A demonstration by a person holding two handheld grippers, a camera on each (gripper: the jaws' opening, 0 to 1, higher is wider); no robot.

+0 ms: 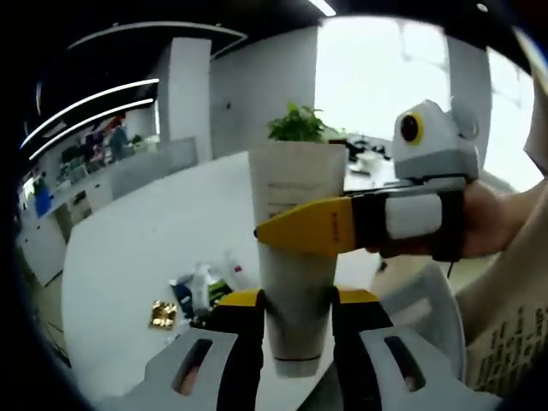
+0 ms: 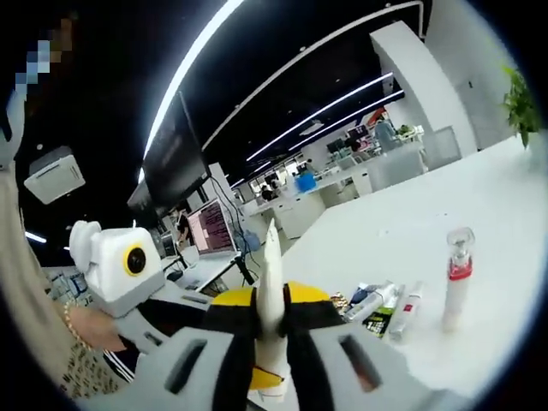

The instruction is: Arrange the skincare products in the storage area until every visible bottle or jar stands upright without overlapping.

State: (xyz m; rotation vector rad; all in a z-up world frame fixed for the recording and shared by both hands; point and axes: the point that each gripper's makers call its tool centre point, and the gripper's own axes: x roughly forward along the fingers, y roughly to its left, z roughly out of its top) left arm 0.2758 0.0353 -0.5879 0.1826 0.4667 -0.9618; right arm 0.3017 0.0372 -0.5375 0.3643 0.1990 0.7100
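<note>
Closest in the left gripper view, the left claw (image 1: pixel 297 330) has its two jaws pressed against the lower end of a pale, soft squeeze tube with faint grey print (image 1: pixel 294 257); the tube's cap end points down between the jaws and its wide flat end stands up, lifted off the white table (image 1: pixel 128 282). From the right of that view the right claw (image 1: pixel 300 227), yellow-tipped with a black and white body, lies across the tube's middle, a person's hand (image 1: pixel 492 218) behind it.

In the right gripper view the right claw (image 2: pixel 272 338) is pinched narrow on the same tube (image 2: pixel 271 291), seen edge-on as a thin white blade rising between the jaws. The left claw's white body sits at the left of this view.

Farther out on the table lies a loose heap of small skincare packets and tubes (image 2: pixel 381 306), flat on their sides and touching one another, with a small crinkled gold packet (image 1: pixel 163 314) at its edge. Just beside the heap a slim clear pump bottle with a red collar (image 2: pixel 456 282) stands upright. Beyond, at the table's far edge, there is a green potted plant (image 1: pixel 298 124).
</note>
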